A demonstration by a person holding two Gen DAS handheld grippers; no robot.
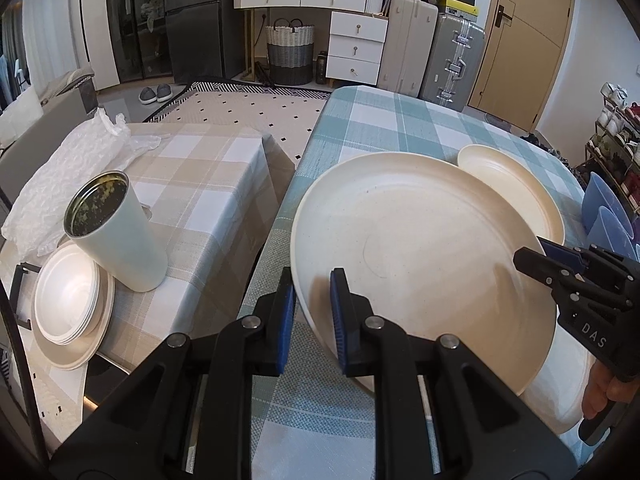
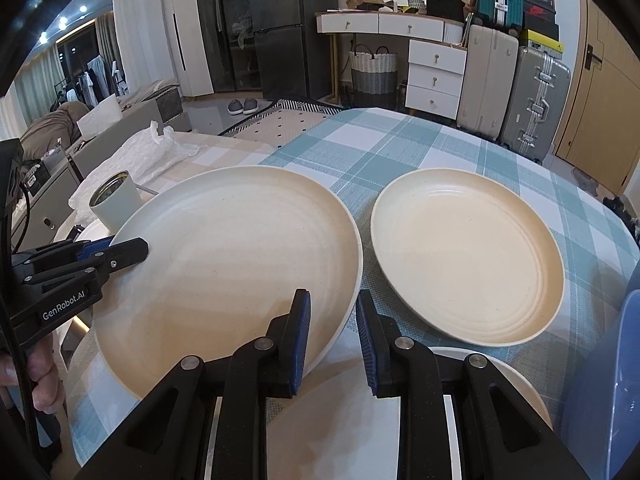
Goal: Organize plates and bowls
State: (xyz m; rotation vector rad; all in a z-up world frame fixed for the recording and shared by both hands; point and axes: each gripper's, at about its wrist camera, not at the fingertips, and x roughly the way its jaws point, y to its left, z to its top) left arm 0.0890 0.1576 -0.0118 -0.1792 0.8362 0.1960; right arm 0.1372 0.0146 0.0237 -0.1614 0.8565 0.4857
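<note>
A large cream plate [image 1: 420, 232] is lifted and tilted above the blue checked table [image 1: 360, 128]. My left gripper [image 1: 312, 312] has its jaws on either side of the plate's near-left rim, holding it. My right gripper [image 2: 332, 336] straddles the plate's [image 2: 232, 264] opposite rim with its jaws slightly apart. A second, smaller cream plate [image 2: 468, 256] lies flat on the blue cloth to the right. Another cream plate [image 2: 340, 420] lies under my right gripper. A stack of white bowls on a plate [image 1: 68, 300] sits on the beige table at left.
A white cylindrical canister [image 1: 116, 232] stands by the bowl stack, with bubble wrap [image 1: 68, 168] behind it. Blue plastic bowls [image 1: 608, 216] stand at the right table edge. A narrow gap separates the beige table [image 1: 200, 184] from the blue one. Suitcases and drawers line the far wall.
</note>
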